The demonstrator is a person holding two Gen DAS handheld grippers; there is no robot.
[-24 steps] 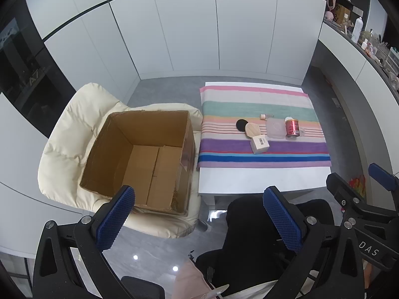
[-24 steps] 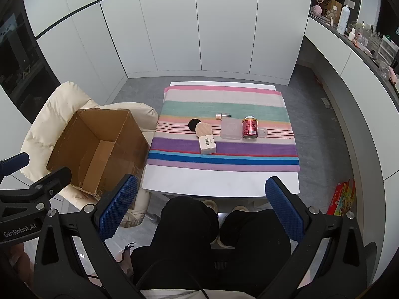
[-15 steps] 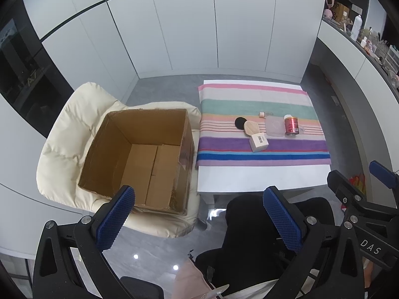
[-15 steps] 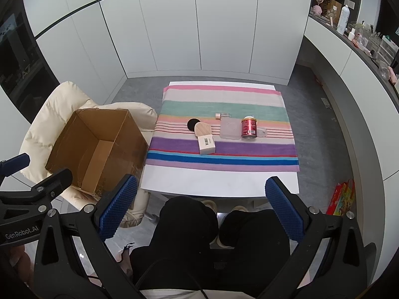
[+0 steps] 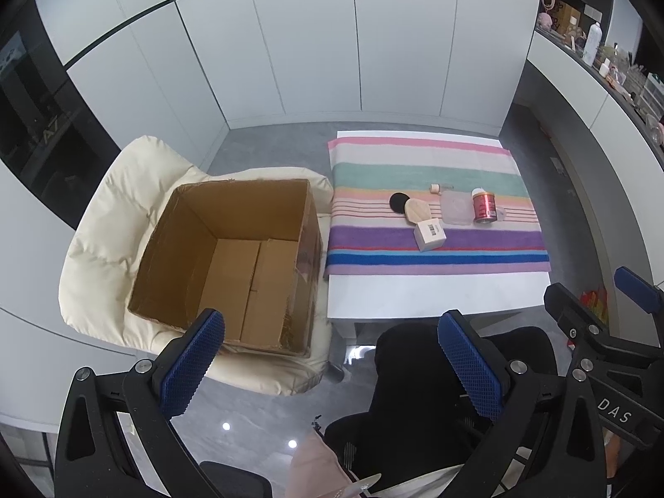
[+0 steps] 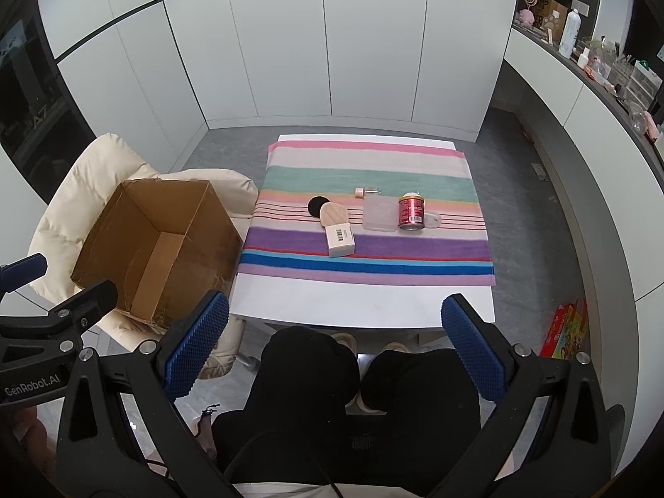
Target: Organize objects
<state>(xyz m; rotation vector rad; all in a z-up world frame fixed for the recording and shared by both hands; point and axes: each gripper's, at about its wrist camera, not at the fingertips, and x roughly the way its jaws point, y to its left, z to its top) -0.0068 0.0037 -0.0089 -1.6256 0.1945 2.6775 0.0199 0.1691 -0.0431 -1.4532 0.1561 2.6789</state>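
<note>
On the striped cloth [image 6: 373, 166] of a white table [image 6: 361, 303] lie a white box with a barcode [image 6: 340, 241], a wooden piece [image 6: 332, 213] over a black disc [image 6: 317, 206], a clear plastic case [image 6: 379, 216], a red can [image 6: 411, 216] and a small pink bottle [image 6: 360, 192]. The same items show in the left wrist view, with the box [image 5: 429, 235] and can [image 5: 484, 206]. An empty open cardboard box [image 5: 232, 257] sits on a cream chair [image 5: 103, 224] left of the table. My left gripper [image 5: 332, 357] and right gripper [image 6: 334, 340] are open and empty, held high above my lap, far from the items.
White cabinet doors [image 6: 332, 41] line the back wall. A counter with bottles and clutter [image 6: 589, 54] runs along the right. A colourful pack [image 6: 566, 328] lies on the grey floor right of the table. My legs in black [image 6: 365, 394] are below the grippers.
Both views have shifted very slightly; the table and box sit a little higher in the left wrist view. Nothing was taken or let go.
</note>
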